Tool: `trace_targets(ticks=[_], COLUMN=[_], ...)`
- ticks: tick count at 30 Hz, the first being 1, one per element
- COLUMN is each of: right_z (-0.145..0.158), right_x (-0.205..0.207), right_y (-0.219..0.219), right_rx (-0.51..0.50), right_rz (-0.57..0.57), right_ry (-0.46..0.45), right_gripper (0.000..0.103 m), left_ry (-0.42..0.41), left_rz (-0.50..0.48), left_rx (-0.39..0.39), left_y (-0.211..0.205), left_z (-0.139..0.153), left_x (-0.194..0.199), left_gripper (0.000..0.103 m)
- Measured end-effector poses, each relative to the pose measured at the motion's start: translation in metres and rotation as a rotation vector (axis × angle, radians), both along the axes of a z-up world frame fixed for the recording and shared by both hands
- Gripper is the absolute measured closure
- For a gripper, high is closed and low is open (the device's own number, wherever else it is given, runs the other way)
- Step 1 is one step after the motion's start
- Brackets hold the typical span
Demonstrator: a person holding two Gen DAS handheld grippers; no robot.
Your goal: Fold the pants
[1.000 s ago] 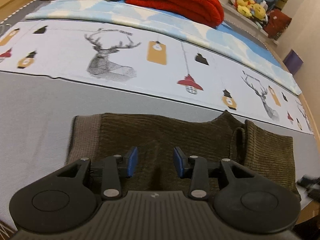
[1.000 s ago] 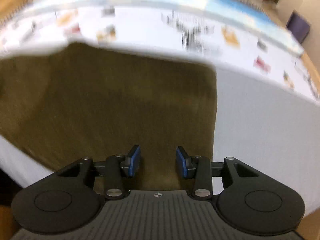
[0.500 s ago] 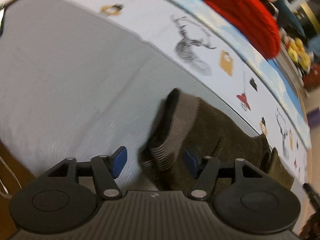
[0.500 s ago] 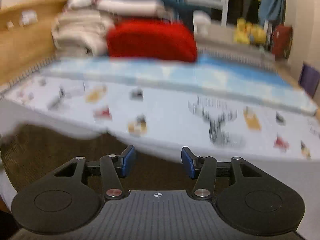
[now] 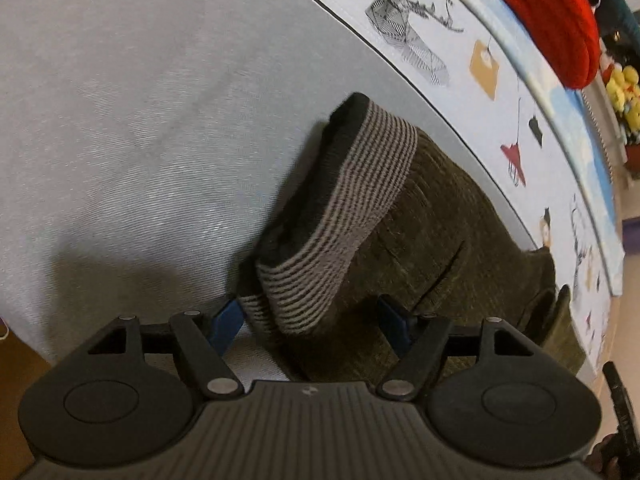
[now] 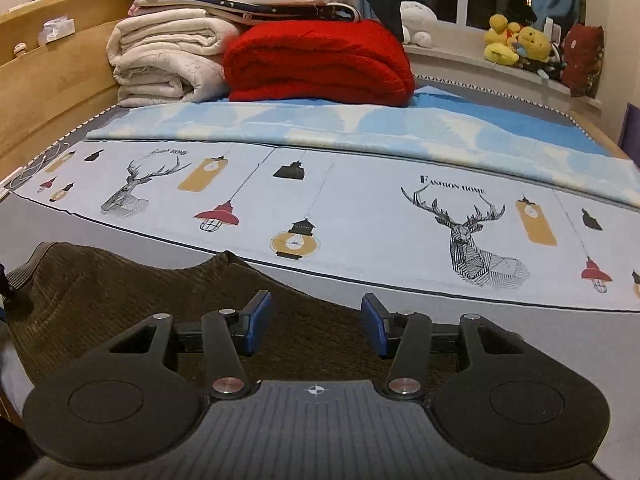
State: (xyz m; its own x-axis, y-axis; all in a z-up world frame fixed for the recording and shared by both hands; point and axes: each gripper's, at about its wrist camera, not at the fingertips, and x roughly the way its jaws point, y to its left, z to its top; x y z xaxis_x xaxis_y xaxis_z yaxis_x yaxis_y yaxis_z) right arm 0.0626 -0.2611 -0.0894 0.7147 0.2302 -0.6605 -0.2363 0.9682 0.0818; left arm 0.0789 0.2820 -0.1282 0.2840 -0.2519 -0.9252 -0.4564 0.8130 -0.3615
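Olive-brown corduroy pants (image 5: 452,240) lie folded on the grey bed sheet (image 5: 120,120), with the ribbed grey waistband (image 5: 340,216) at the near left end. My left gripper (image 5: 310,320) is open, its blue pads either side of the waistband corner, low at the sheet. In the right wrist view the pants (image 6: 120,296) lie flat at lower left. My right gripper (image 6: 316,322) is open and empty, above the pants' right edge.
A printed deer-and-lamp sheet (image 6: 360,208) covers the bed's middle, with a blue blanket (image 6: 360,128) behind. Folded red (image 6: 320,64) and white blankets (image 6: 168,64) are stacked at the back. Plush toys (image 6: 516,44) sit on the sill. A wooden bed frame (image 6: 48,80) runs along the left.
My left gripper swung left and down to the waistband end and opened wider around its corner. My right gripper lifted off the pants and now looks level across the bed.
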Motion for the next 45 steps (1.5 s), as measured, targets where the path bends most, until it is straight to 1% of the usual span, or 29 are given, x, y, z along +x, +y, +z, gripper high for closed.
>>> trace_targets(ticks=[3,8,13,16,17,18,19,21,23,26,29,32,35,38,41,43,44,45], right_z=[-0.003,-0.007,-0.009,-0.01,-0.01,-0.01,-0.01,-0.011,-0.011,-0.009,-0.009,-0.008,-0.008,-0.008,-0.008,-0.009,-0.01,-0.011], right_x=[0.004,0.008,0.005,0.004,0.004,0.003,0.003,0.002,0.002,0.0,-0.002,-0.003,-0.004,-0.005,-0.007,-0.01,-0.011,-0.011], right_y=[-0.003,-0.006,-0.001,-0.002,-0.003,-0.003,-0.004,-0.006,-0.007,-0.007,-0.007,-0.011,-0.021,-0.037,-0.056,-0.069,-0.075,-0.08], right_rx=[0.004,0.013,-0.011,-0.016,-0.016,-0.017,-0.018,-0.016,-0.012,-0.007,-0.003,0.002,0.028,0.071,0.125,0.161,0.178,0.194], right_rz=[-0.015,-0.033,-0.019,-0.023,-0.024,-0.026,-0.029,-0.034,-0.037,-0.04,-0.036,-0.042,-0.076,-0.13,-0.196,-0.237,-0.255,-0.27], right_ry=[0.019,0.044,0.045,0.05,0.051,0.054,0.056,0.059,0.06,0.059,0.056,0.056,0.064,0.077,0.084,0.089,0.093,0.099], right_gripper=[0.051,0.051,0.051,0.051,0.051,0.051,0.051,0.051,0.051,0.051,0.051,0.051,0.051,0.051,0.051,0.051,0.051,0.051], left_ry=[0.011,0.012,0.014,0.014,0.013,0.009,0.008,-0.009,-0.047,-0.149,-0.268,-0.389,-0.493,-0.568,-0.598,-0.597,-0.583,-0.56], left_rz=[-0.011,-0.007,0.004,-0.001,-0.011,-0.032,-0.05,-0.067,-0.096,-0.146,-0.184,-0.273,-0.433,-0.597,-0.767,-0.862,-0.897,-0.924], left_rx=[0.025,0.03,0.019,0.025,0.035,0.053,0.077,0.104,0.129,0.16,0.129,0.091,0.074,0.045,0.013,0.003,-0.01,-0.025], left_y=[-0.004,-0.004,-0.002,-0.004,-0.006,-0.009,-0.011,-0.013,-0.018,-0.031,-0.047,-0.081,-0.137,-0.198,-0.264,-0.305,-0.322,-0.336], left_z=[-0.002,-0.002,-0.003,-0.003,-0.002,-0.001,0.002,0.008,0.02,0.045,0.073,0.101,0.125,0.138,0.139,0.134,0.131,0.127], left_x=[0.003,0.006,0.007,0.008,0.008,0.009,0.01,0.01,0.009,0.005,0.002,-0.001,-0.003,-0.006,-0.011,-0.014,-0.015,-0.016], left_gripper=[0.025,0.026,0.026,0.026,0.027,0.035,0.04,0.059,0.068,0.072,0.073,0.073,0.073,0.073,0.073,0.068,0.061,0.051])
